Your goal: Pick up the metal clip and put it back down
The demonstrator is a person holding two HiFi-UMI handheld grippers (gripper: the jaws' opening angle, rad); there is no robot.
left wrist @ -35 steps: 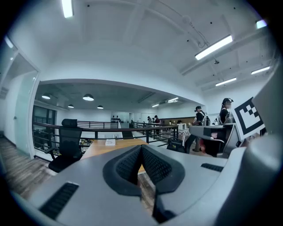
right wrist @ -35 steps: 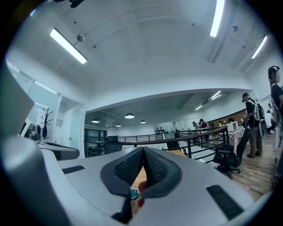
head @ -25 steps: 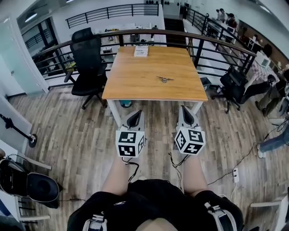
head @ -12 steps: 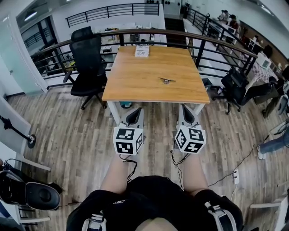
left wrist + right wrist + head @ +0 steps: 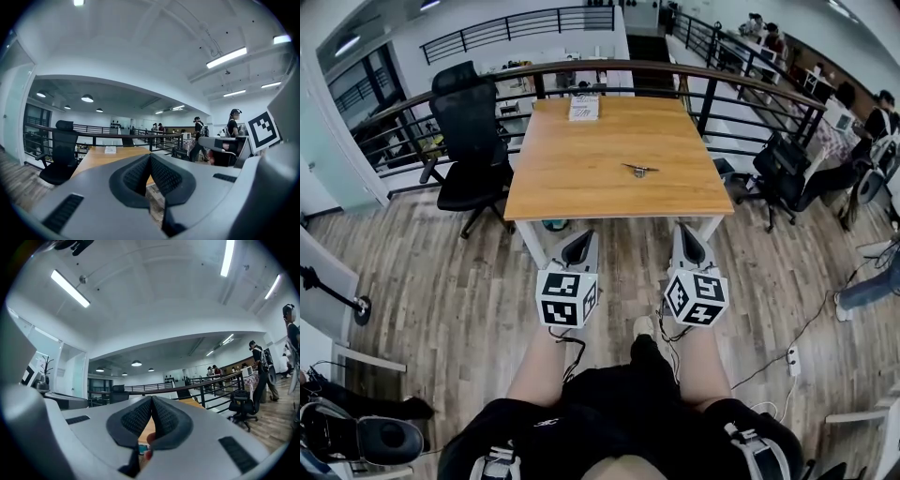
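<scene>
The small metal clip (image 5: 639, 170) lies on the wooden table (image 5: 581, 178), a little right of the middle. My left gripper (image 5: 578, 247) and right gripper (image 5: 689, 242) hang side by side in front of the table's near edge, well short of the clip. Both are shut with nothing between the pads. In the left gripper view the closed gripper (image 5: 150, 157) points at the table (image 5: 103, 157). In the right gripper view the closed gripper (image 5: 152, 401) hides most of the table (image 5: 190, 402). The clip shows in neither gripper view.
A white paper pad (image 5: 583, 108) sits at the table's far edge. A black office chair (image 5: 469, 141) stands left of the table, another chair (image 5: 780, 173) to the right. A dark railing (image 5: 628, 70) runs behind. People stand at the far right. Wooden floor lies below.
The view has shifted slightly towards the table and a shoe now shows between the arms. Both grippers stay shut at about the same place. The clip has not moved.
</scene>
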